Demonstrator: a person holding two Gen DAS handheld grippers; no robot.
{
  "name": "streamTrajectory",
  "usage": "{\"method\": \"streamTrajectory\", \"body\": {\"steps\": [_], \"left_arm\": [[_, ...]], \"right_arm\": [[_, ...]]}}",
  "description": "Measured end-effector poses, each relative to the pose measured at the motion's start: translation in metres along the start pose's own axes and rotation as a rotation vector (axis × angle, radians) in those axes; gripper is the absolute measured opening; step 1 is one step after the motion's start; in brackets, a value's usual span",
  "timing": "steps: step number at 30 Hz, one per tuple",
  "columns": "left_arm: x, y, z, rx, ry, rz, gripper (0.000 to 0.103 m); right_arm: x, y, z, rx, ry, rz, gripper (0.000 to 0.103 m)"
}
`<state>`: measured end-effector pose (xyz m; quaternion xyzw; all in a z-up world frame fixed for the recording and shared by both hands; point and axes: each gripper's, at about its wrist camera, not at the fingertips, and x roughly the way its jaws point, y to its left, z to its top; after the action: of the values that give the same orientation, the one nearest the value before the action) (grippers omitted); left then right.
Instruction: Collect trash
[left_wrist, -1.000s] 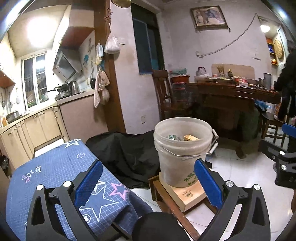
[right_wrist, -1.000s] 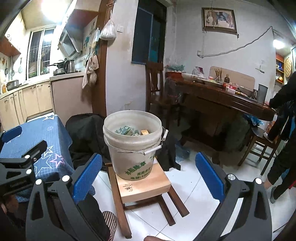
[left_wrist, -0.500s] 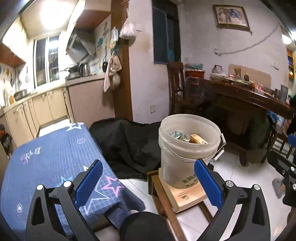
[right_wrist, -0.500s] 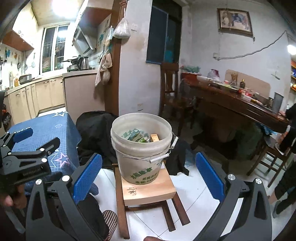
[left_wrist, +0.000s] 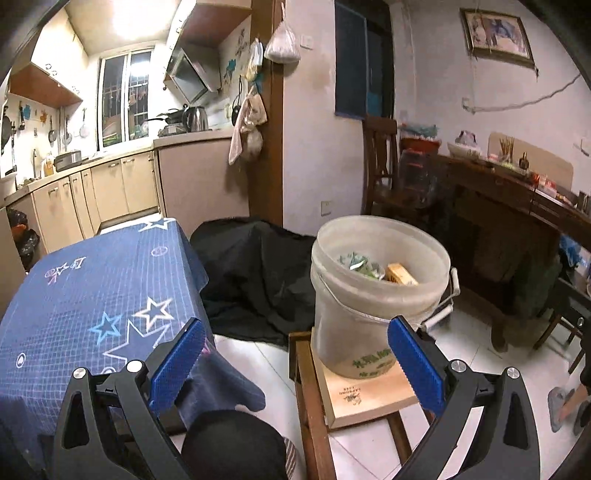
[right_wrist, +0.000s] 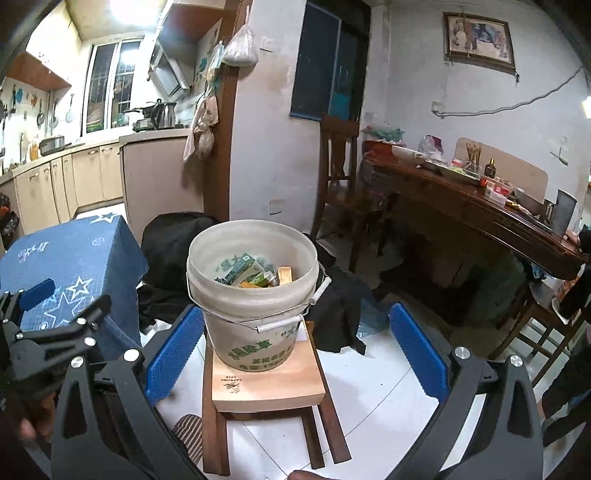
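Note:
A translucent white bucket stands on a flat box on a small wooden stool. It holds several cartons and wrappers. My left gripper is open and empty, held in front of the bucket between it and the blue table; it also shows at the left edge of the right wrist view. My right gripper is open and empty, its jaws wide apart on either side of the stool, above it.
A table with a blue star-patterned cloth stands left. A black cloth lies on the floor behind the bucket. A dark wooden table with clutter and chairs stands right. Kitchen cabinets line the back left.
Both grippers have risen and tilted down, so the bucket's contents show more. The left view has shifted right over the blue table. Both stay open and empty.

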<state>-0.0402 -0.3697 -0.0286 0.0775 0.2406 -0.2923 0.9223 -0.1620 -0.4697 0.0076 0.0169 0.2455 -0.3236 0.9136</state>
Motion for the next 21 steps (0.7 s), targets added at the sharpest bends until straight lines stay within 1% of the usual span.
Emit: {"method": "streamTrajectory", "body": {"steps": [3,6,13,21], "left_arm": [[0.006,-0.001,-0.001,-0.023,0.009,0.015,0.099],[0.008,-0.002,0.002,-0.042,-0.007,0.030,0.099],[0.009,-0.001,0.003,-0.051,-0.006,0.041,0.099],[0.009,-0.002,0.004,-0.042,-0.010,0.042,0.099]], "right_arm": [[0.004,0.003,-0.002,-0.016,0.006,0.008,0.098],[0.009,0.004,-0.002,-0.025,0.014,0.010,0.098],[0.012,0.000,-0.001,-0.017,0.011,0.017,0.098],[0.016,-0.005,-0.004,-0.007,0.029,0.011,0.098]]}}
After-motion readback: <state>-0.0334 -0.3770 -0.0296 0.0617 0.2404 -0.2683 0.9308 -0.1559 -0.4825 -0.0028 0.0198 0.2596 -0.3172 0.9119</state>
